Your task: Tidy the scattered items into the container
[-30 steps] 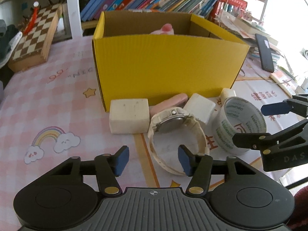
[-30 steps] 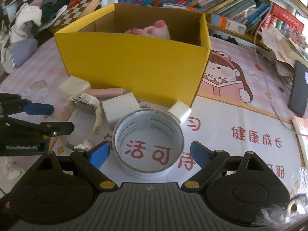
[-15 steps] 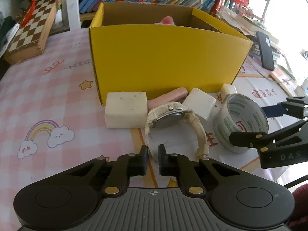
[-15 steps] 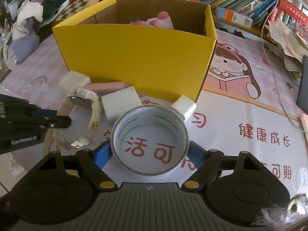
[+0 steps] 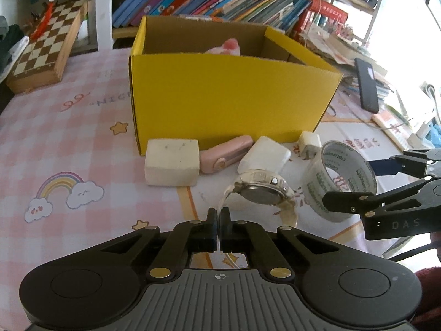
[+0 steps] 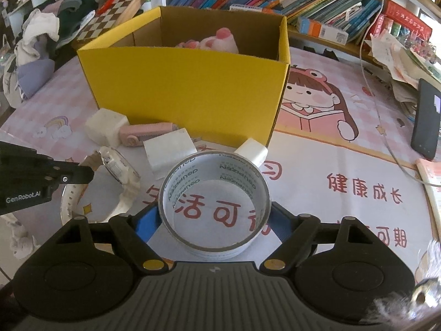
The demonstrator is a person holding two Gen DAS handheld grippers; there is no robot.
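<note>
Our left hand-held gripper [image 5: 219,222] is pinched tight on the strap of the watch [image 5: 260,190]. Our right hand-held gripper [image 6: 215,215] squeezes the tape roll [image 6: 213,204] from both sides. Both sit just above the bench [image 6: 344,149], near the yellow box [image 6: 190,82]. Next we lift them over its wall.

Left gripper [image 5: 219,222] pinching the strap of the white watch [image 5: 261,190]

Its two fingers are closed together on the thin strap, and the watch face is tilted up just in front. Behind it stand a white block [image 5: 172,165], a pink case [image 5: 226,154] and the yellow box [image 5: 228,102]. At right, the other gripper [image 5: 369,179] clamps a tape roll [image 5: 340,180]
</note>
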